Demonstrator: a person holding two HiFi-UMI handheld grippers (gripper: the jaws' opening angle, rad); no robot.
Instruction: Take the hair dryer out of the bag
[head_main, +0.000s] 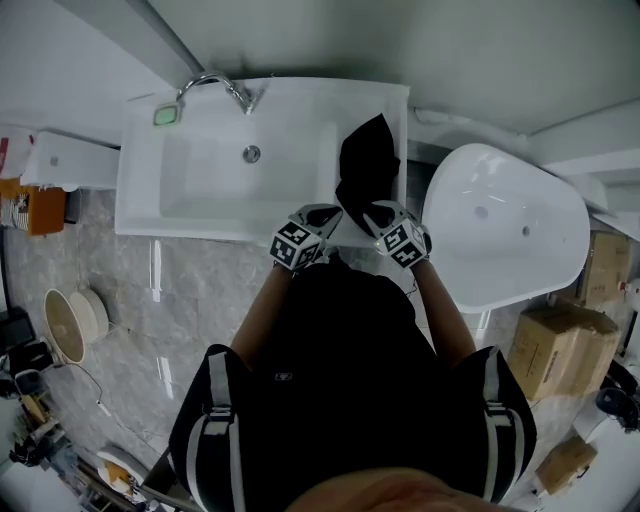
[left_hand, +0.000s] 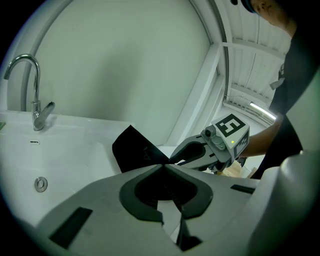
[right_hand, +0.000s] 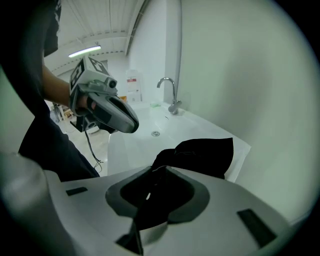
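A grey marble-patterned floor (head_main: 150, 300) is spreading glossy across the lower left of the head view. Above it, a long rectangular white sink (head_main: 200, 180) with a smooth, shiny basin is filling the upper centre. To the right, a rounded, egg-shaped white tub (head_main: 520, 250) is gleaming, with brown cardboard boxes (head_main: 548, 350) sitting at its lower right. A matte black bag (head_main: 368, 165) of soft, creased cloth is lying on the sink's flat right rim, just right of the basin, its far end rising to a point. No view is showing whether the hair dryer is inside it. The left gripper (left_hand: 163, 165), in smooth grey plastic, is pinching the bag's near left corner with its jaws closed together. The right gripper (right_hand: 161, 169) is holding its jaws narrow, with bunched black cloth running between them at the bag's near right edge. A curved chrome faucet (head_main: 215, 85) is arching over the basin at the upper left, and a small round metal drain (head_main: 252, 153) is sitting in the basin floor.
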